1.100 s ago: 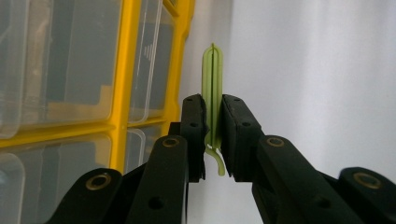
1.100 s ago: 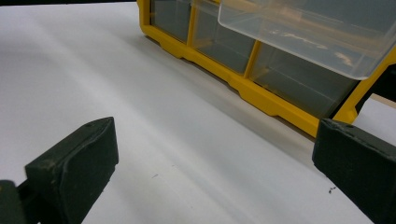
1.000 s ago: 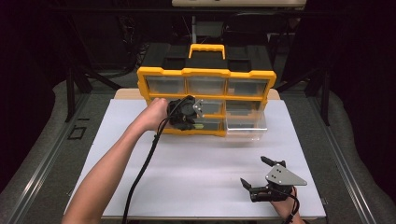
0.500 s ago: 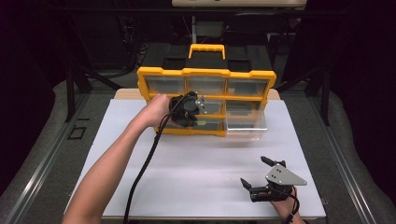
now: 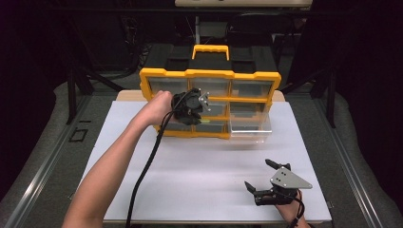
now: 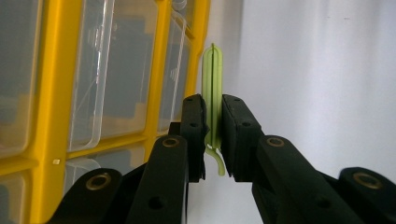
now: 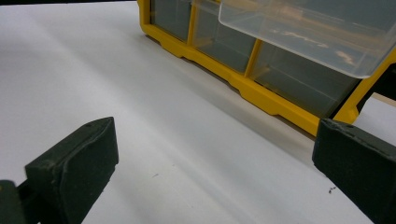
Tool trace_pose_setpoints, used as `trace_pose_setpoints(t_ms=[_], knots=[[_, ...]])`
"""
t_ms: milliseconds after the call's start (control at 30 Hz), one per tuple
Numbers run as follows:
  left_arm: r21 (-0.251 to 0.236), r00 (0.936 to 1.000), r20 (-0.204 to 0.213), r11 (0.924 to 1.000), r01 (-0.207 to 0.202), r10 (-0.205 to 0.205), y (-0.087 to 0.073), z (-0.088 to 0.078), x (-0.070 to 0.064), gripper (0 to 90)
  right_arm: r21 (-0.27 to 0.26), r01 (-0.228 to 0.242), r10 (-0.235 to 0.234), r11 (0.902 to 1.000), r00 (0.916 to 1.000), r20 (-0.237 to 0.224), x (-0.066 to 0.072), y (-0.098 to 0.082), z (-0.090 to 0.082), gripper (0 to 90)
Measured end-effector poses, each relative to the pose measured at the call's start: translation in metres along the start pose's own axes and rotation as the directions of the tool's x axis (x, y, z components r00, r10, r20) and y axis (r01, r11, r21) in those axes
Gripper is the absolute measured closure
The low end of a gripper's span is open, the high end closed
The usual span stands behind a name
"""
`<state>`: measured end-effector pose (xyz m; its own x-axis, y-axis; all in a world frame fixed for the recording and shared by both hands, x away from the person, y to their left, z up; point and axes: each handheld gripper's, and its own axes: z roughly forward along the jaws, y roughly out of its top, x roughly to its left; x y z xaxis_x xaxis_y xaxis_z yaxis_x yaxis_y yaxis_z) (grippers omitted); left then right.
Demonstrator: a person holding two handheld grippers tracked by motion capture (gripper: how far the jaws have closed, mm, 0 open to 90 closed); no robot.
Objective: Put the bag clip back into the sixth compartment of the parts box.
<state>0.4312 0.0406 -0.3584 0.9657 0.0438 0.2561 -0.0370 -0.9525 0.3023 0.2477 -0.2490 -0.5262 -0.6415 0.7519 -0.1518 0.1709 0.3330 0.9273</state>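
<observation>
Landmark: yellow drawer cabinet (image 5: 209, 102), upright at the far side of the white table (image 5: 204, 190).

1. Left gripper (image 5: 202, 100): raised against the cabinet's front, left of centre; jaws clamped on 1 thin green clip (image 6: 213, 93), held edge-on just beside the clear drawer fronts.
2. Clear drawer (image 5: 250, 127): pulled out from the cabinet's lower right.
3. Right gripper (image 5: 259, 178): on the table, well in front of the cabinet toward its right; jaws spread wide, nothing between them.

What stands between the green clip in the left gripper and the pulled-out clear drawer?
Nothing visible. The left gripper holds the green clip in front of the yellow organizer; the clear drawer sticks out open to its right, the path along the front unobstructed.
</observation>
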Motion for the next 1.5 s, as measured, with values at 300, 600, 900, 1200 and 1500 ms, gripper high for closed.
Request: trace_pose_setpoints(t_ms=[300,600,900,1200,1500], knots=[[-0.013,1.0,0.005,0.9999,0.004,-0.004,0.005,-0.002,0.005,79.7,0.003,-0.002,0.002,1.0,1.0,0.002,-0.001,0.0,0.0,0.0],[-0.009,0.9999,-0.002,0.9999,-0.012,0.012,0.009,-0.006,0.006,79.7,0.002,-0.002,0.002,1.0,1.0,0.001,0.0,0.0,0.0,0.0],[-0.021,0.9997,-0.011,0.9996,-0.02,0.02,0.016,-0.013,0.007,79.7,0.003,-0.003,0.003,1.0,1.0,0.001,0.0,0.0,0.001,0.0],[-0.031,0.9996,-0.017,0.9992,-0.025,0.025,0.024,-0.02,0.01,79.7,0.001,-0.002,0.002,1.0,1.0,0.003,0.0,0.0,0.0,0.0],[-0.045,0.9992,-0.028,0.9986,-0.028,0.027,0.03,-0.026,0.014,79.7,0.001,-0.001,0.001,1.0,1.0,0.003,0.0,0.0,0.0,0.0]])
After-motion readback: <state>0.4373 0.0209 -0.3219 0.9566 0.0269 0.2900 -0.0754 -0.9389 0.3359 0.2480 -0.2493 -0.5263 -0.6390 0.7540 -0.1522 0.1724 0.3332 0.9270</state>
